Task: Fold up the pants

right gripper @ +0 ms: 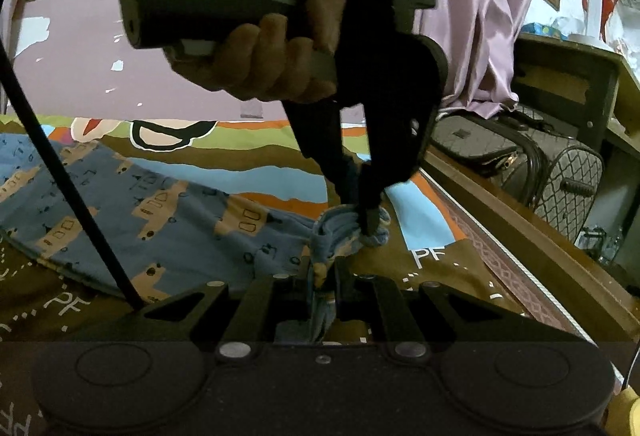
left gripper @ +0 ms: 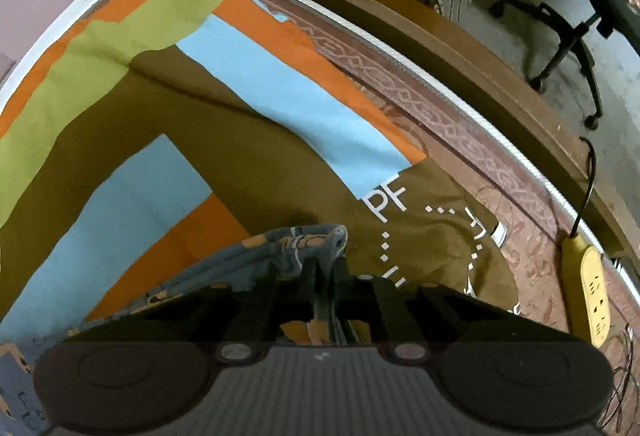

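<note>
Now both grippers are pinching one bunched end of the blue pants (right gripper: 168,220) on the bed (left gripper: 248,140), fingers squeezed tight on cloth. Next, they should be carrying it toward nine o'clock, over the rest.

The left gripper (right gripper: 362,214) and right gripper (right gripper: 322,276) are holding side by side.

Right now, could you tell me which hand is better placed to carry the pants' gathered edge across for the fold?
Either: left gripper and right gripper both pinch the pants edge side by side.
</note>
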